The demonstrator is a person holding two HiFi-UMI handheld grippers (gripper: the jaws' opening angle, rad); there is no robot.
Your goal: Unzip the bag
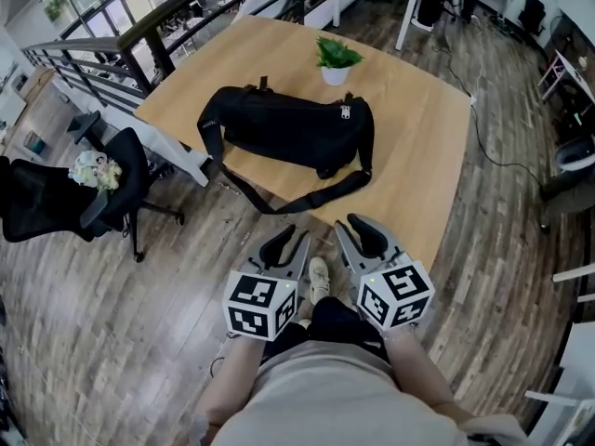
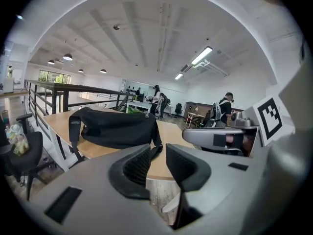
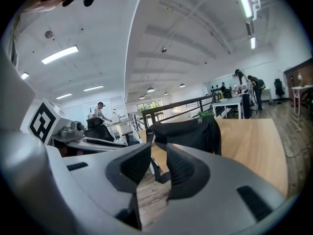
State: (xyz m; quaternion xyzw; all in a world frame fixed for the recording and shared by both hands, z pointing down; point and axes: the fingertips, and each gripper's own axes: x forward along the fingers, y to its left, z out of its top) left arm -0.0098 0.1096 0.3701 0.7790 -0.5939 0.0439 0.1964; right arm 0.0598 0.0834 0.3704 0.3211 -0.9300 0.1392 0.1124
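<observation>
A black bag (image 1: 288,133) lies across the wooden table (image 1: 418,156), its silver zipper pull (image 1: 345,111) on top near the right end. Its shoulder strap (image 1: 307,198) hangs over the table's near edge. My left gripper (image 1: 290,240) and right gripper (image 1: 355,229) are held side by side close to my body, short of that edge and apart from the bag. In the left gripper view the jaws (image 2: 158,153) stand apart with nothing between them, the bag (image 2: 115,129) ahead. The right gripper (image 3: 158,153) shows a narrower empty gap, facing the bag (image 3: 186,133).
A small potted plant (image 1: 337,59) stands on the table behind the bag. A black office chair (image 1: 102,193) sits at the left beside a dark railing (image 1: 139,35). Wooden floor surrounds the table. People stand at desks far off in both gripper views.
</observation>
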